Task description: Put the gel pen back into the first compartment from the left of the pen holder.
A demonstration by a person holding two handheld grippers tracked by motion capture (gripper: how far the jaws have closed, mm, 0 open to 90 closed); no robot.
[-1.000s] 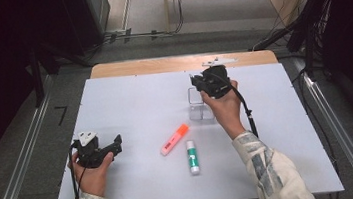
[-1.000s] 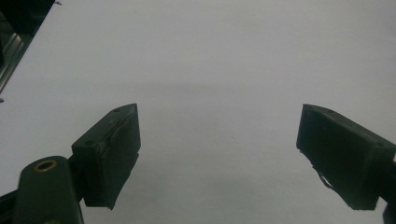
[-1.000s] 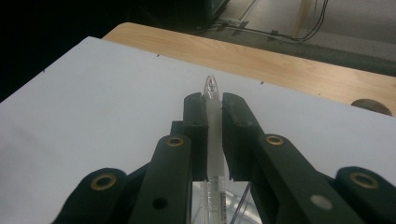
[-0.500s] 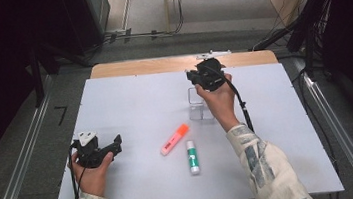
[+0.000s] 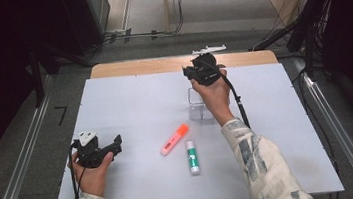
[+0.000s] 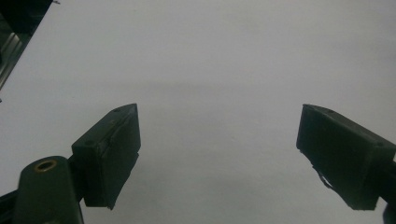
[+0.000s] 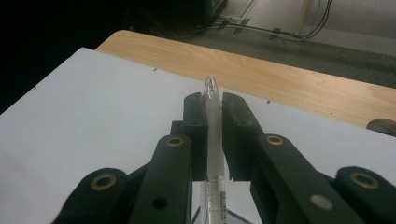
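Right claw (image 5: 192,72) held up over the far right part of the white surface (image 5: 130,110), jaws pressed on a clear pen (image 7: 213,135); in the right gripper view the pen runs lengthwise between the pads, its clear tip poking out past them toward the wooden far edge (image 7: 289,88). Clear plastic holder (image 5: 198,108) stands on the surface just below the right hand (image 5: 214,95), partly hidden by it. Left claw (image 5: 116,141) low at the near left, held by the left hand (image 5: 92,172), jaws spread wide, nothing between them, bare surface under them in the left gripper view. Orange highlighter (image 5: 174,139) and green-and-white glue stick (image 5: 192,156) lie near centre, just beside each other, not touching, well apart from both claws.
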